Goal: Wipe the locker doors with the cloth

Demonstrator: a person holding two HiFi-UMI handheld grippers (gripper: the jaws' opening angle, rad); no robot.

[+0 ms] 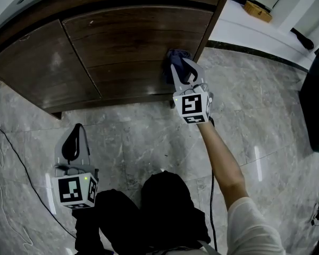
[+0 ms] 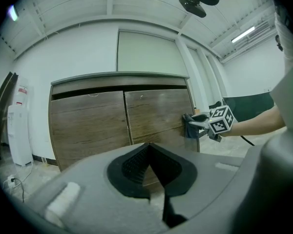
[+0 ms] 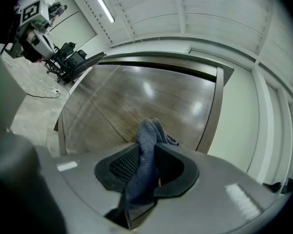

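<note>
Some cloth [image 1: 173, 55] hides behind the right gripper [image 1: 184, 67], against the door [image 1: 122, 47].

Grey marbled floor tiles [image 1: 138, 142] are gleaming under strip lights [image 2: 246, 33] glowing on the white panelled ceiling [image 2: 151, 4], while white walls [image 2: 78, 52] are enclosing the room, a white water dispenser [image 2: 18, 130] is standing against one, and a black cable [image 1: 24, 169] is trailing over the floor.

The cloth [image 1: 176, 56] sits in the right tool [image 1: 182, 68], against the right locker door [image 1: 127, 41] near its right edge. The left tool [image 1: 76, 134] hangs over the floor [image 1: 143, 137], well before the left door [image 1: 37, 68].
</note>
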